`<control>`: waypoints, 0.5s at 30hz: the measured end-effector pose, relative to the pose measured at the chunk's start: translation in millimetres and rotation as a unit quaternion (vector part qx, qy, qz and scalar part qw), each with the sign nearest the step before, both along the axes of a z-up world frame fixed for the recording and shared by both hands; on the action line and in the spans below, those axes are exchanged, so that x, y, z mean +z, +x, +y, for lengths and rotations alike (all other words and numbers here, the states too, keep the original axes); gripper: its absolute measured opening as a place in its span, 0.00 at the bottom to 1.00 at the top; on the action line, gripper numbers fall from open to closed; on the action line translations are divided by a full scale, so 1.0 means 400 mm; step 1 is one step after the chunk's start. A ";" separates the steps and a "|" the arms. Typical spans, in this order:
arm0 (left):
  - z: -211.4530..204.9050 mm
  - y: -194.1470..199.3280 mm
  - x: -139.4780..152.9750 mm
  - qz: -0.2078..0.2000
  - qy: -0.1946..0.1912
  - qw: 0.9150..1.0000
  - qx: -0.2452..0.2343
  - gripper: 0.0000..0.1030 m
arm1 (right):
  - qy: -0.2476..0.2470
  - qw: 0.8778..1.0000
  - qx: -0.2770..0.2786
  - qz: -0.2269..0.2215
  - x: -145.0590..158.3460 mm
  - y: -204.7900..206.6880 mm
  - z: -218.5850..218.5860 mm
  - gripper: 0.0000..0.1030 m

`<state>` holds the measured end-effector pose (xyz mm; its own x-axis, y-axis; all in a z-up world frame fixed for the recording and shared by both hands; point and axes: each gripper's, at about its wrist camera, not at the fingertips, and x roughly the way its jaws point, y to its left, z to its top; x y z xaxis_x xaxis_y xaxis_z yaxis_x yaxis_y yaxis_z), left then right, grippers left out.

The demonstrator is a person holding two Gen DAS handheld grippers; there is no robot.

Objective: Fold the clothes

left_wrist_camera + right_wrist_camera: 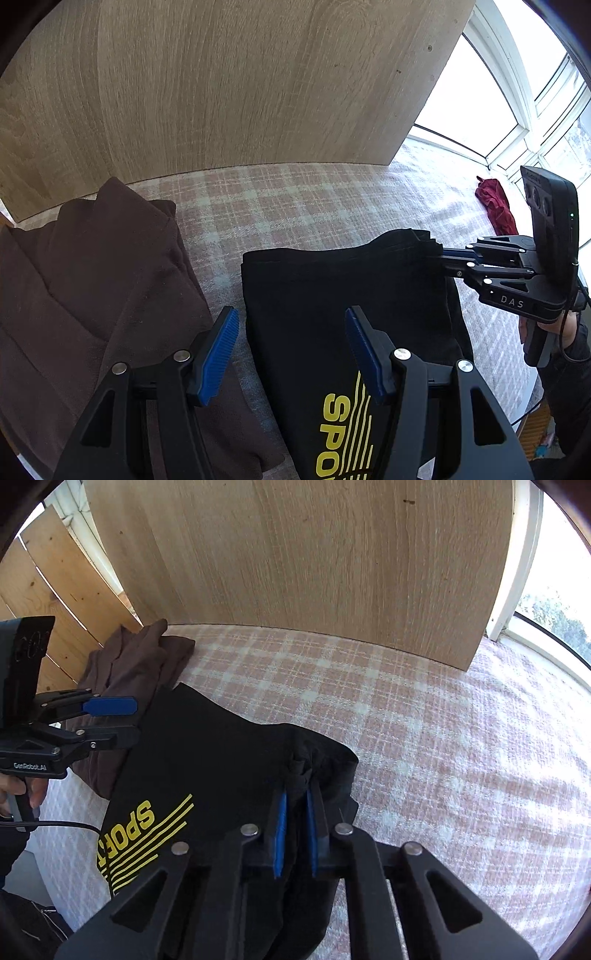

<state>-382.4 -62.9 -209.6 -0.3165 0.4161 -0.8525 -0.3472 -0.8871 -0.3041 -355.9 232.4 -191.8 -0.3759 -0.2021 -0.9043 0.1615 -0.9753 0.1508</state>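
Observation:
A black garment point(343, 295) with yellow "SPORT" print lies folded on the plaid bed cover; it also shows in the right wrist view point(207, 760). My left gripper point(291, 343) is open and empty, its blue pads hovering over the garment's left edge; it shows in the right wrist view point(125, 720) too. My right gripper point(297, 812) is shut on the garment's bunched far right edge, and shows in the left wrist view point(439, 256). A folded brown garment point(92, 280) lies to the left, also visible in the right wrist view point(125, 664).
A pink plaid bed cover point(295, 206) spans the surface. A wooden panel point(221, 92) stands behind it. A red cloth point(495, 206) lies far right by the window point(480, 103). Wooden slats point(66, 579) stand at the left.

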 end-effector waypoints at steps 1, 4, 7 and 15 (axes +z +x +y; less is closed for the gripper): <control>0.000 -0.001 -0.003 -0.001 0.000 1.000 0.000 0.56 | 0.000 1.000 0.002 0.000 0.003 0.002 -0.001 0.08; 0.008 -0.001 -0.006 -0.001 0.001 1.000 -0.005 0.56 | 0.001 1.000 0.008 0.001 0.011 0.009 -0.003 0.09; 0.023 -0.010 -0.014 0.002 -0.007 1.000 -0.011 0.56 | -0.012 1.000 -0.002 -0.015 -0.003 0.007 0.009 0.13; 0.046 -0.038 -0.073 0.000 -0.083 0.996 -0.019 0.56 | -0.075 0.997 0.024 0.009 0.049 0.054 -0.002 0.24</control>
<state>-397.5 -44.6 -239.0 -0.3023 0.2818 -0.9106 -0.3819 -0.9111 -0.1551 -334.3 231.7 -172.2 -0.3794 -0.3528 -0.8553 0.2114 -0.9330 0.2911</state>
